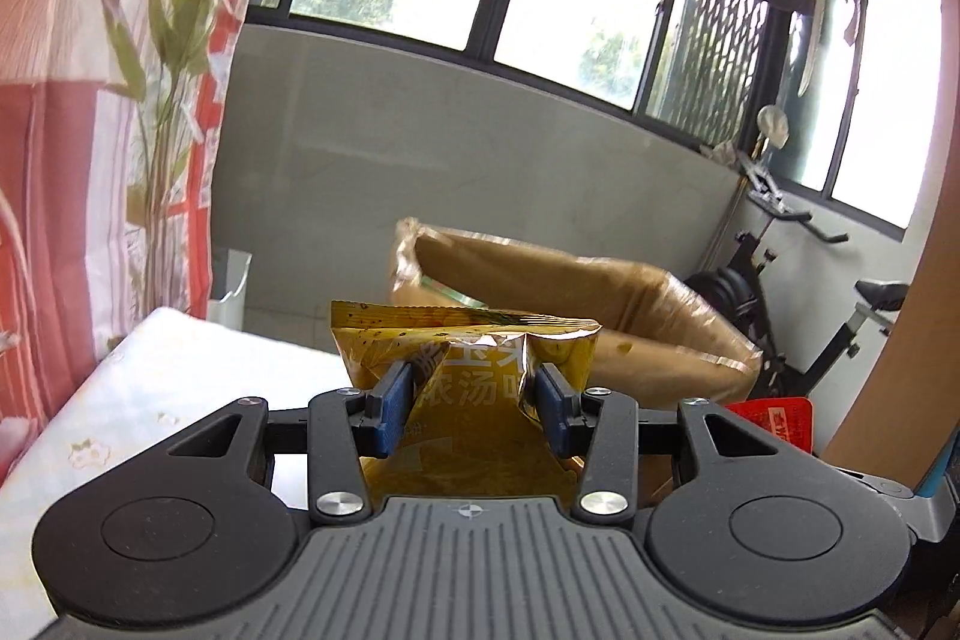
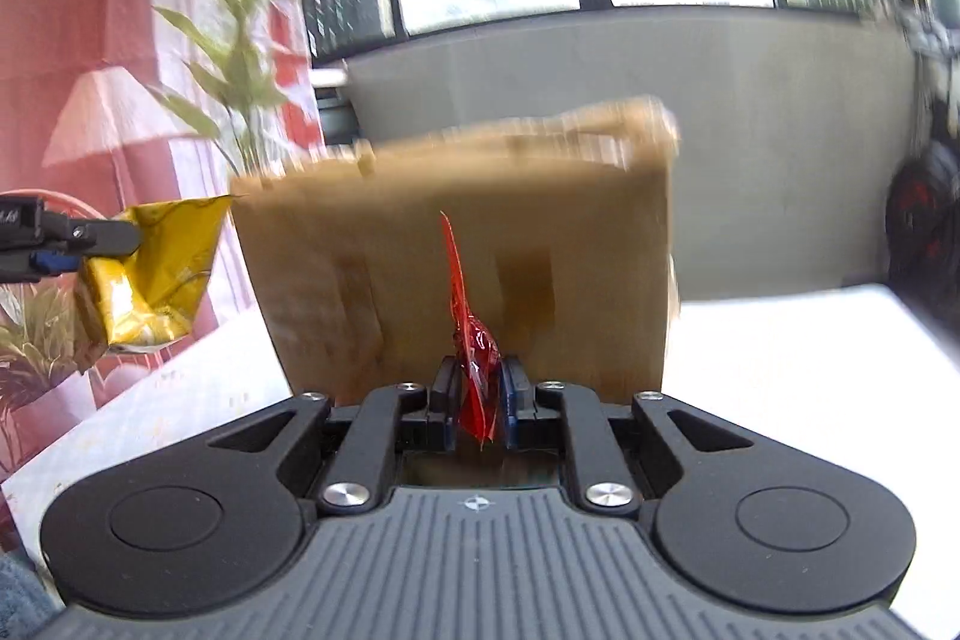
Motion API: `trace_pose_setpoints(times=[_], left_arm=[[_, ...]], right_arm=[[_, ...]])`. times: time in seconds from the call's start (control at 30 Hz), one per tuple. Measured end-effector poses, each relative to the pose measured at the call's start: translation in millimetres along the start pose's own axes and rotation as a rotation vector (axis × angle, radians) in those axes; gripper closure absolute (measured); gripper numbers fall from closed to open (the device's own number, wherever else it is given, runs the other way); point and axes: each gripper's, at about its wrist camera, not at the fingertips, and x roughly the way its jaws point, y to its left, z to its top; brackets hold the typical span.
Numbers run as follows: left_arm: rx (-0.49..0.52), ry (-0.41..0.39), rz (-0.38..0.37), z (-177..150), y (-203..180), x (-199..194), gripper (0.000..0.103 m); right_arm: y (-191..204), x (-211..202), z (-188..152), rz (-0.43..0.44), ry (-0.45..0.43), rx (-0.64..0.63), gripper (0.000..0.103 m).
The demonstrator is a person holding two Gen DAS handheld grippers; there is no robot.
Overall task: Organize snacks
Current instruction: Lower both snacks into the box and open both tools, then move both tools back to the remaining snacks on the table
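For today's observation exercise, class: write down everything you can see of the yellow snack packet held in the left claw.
The yellow snack packet is a shiny, crinkled foil-like pouch with dark specks and pale printed characters. Its flat sealed top edge runs across, facing the cardboard box behind. The left claw pinches it at the middle, blue pads pressing in both sides so the film puckers. It hangs clear of the white table, touching nothing else. The right wrist view shows it creased and bulging at the far left.

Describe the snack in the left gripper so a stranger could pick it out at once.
Find the brown cardboard box on the white table. In front of it, the left gripper pinches a crinkled yellow packet with white lettering. The other snack, the red packet, is thin.
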Motion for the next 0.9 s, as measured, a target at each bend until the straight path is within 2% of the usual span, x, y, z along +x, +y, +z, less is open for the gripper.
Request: trace_pose_setpoints(times=[0.13,0.23,0.3,0.4,0.47,0.57,0.67,0.7,0.77,0.83,0.9], left_arm=[[0.048,-0.054,-0.052,34,-18,18,0.056],[0.107,-0.090,-0.074,54,-35,41,0.056],[0.120,-0.079,-0.088,66,-46,63,0.056],[0.147,-0.038,-0.072,77,-62,109,0.056],[0.155,0.002,-0.022,77,-71,138,0.056],[0.122,0.076,-0.055,70,-73,174,0.055],[0.129,0.134,-0.042,60,-78,197,0.051],[0.128,0.150,-0.041,57,-77,203,0.047],[0.118,0.150,-0.034,56,-73,207,0.032],[0.106,0.124,-0.035,55,-66,202,0.030],[0.099,0.109,-0.033,56,-56,195,0.030]], right_arm=[[2,5,41,0.023,-0.062,-0.056,0.088],[-2,22,69,0.001,-0.090,-0.067,0.088],[-7,39,84,-0.032,-0.100,-0.071,0.088],[-18,74,98,-0.098,-0.045,-0.058,0.088],[-25,95,102,-0.145,0.005,-0.033,0.088],[-33,116,98,-0.210,0.074,-0.032,0.088],[-40,125,93,-0.223,0.130,-0.010,0.086],[-43,126,93,-0.224,0.142,-0.002,0.082],[-43,120,93,-0.215,0.119,-0.004,0.070],[-43,115,94,-0.198,0.109,-0.012,0.056],[-43,108,94,-0.184,0.103,-0.014,0.056]])
